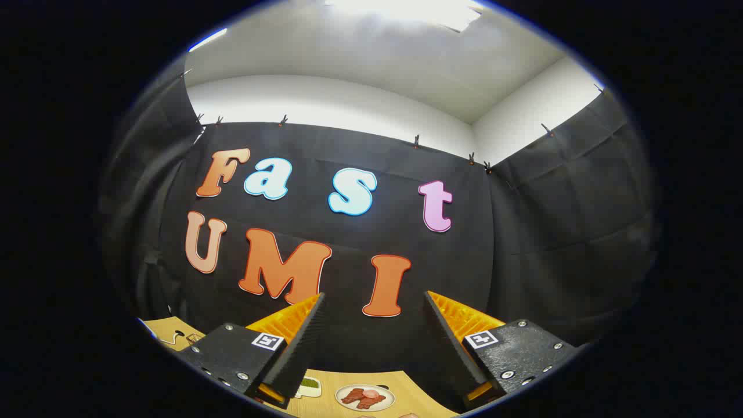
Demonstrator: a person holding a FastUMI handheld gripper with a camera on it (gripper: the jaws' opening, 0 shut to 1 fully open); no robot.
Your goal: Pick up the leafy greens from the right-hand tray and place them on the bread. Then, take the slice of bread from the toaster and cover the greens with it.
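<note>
My gripper (374,299) is held high and points at the booth's back wall, with its two fingers spread wide apart and nothing between them. Far below, between the fingers, lies a strip of wooden table (415,395). On it sits a small white tray with something green (309,385) beside the left finger. To its right a round white plate carries reddish meat pieces (365,397). Bread and toaster are out of sight.
The black cloth wall stands close ahead and wraps round both sides. Left of the left finger another corner of the wooden table (168,332) shows, with a pale flat shape on it.
</note>
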